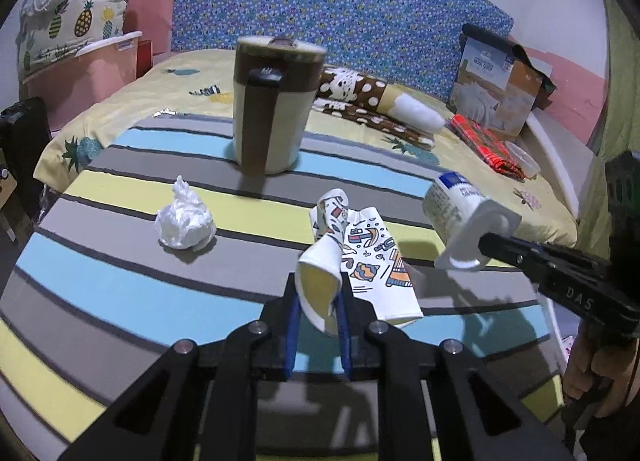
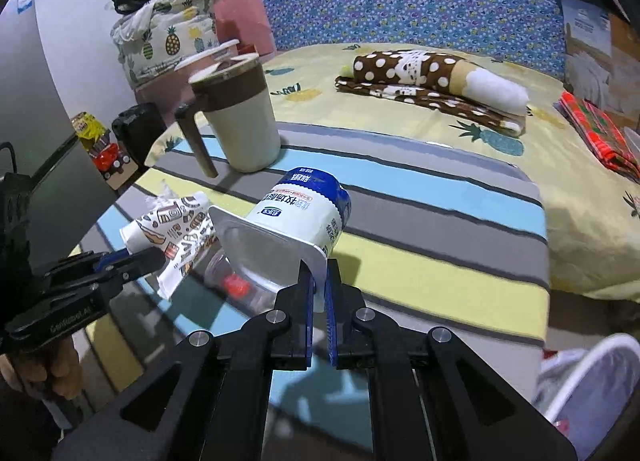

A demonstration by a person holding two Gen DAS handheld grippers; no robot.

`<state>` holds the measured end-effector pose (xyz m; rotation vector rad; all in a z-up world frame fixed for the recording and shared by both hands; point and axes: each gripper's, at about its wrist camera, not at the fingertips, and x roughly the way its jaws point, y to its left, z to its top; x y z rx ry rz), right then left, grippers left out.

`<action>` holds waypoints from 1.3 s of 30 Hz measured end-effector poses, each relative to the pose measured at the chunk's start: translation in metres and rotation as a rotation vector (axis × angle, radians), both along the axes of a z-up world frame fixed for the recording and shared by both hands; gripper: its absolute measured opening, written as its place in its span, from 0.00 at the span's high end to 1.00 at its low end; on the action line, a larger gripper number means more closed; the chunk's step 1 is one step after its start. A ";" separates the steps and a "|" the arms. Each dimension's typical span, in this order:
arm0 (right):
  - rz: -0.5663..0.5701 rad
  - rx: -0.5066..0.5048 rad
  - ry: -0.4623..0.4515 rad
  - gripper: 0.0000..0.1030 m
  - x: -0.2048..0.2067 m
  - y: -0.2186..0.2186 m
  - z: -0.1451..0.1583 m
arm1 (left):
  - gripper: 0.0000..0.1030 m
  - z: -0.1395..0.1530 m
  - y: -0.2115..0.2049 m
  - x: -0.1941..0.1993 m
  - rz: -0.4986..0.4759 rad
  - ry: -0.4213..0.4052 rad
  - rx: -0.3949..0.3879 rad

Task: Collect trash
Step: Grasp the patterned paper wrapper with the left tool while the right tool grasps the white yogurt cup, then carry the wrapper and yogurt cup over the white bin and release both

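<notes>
The left gripper (image 1: 318, 307) pinches the crushed paper cup (image 1: 320, 261) at lower centre; the right gripper (image 2: 319, 293) clamps the yogurt cup (image 2: 298, 213) rim, both probably lifted for binning.

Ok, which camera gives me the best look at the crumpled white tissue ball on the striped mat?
The left wrist view. There the crumpled tissue ball lies whole and unobstructed on the striped mat, in front of the mug. In the right wrist view only a white wisp peeks out behind the crushed paper cup that the left gripper pinches.
</notes>
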<state>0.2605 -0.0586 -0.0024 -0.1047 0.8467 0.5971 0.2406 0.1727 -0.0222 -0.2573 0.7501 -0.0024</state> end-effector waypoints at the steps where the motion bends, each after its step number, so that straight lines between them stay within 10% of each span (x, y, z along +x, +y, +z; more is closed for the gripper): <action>1: -0.002 0.005 0.000 0.93 -0.004 -0.004 0.001 | 0.83 0.003 -0.003 -0.005 0.000 -0.006 0.001; 39: -0.279 0.108 -0.011 0.93 -0.108 -0.161 0.011 | 0.83 0.049 -0.204 -0.089 -0.335 -0.076 -0.009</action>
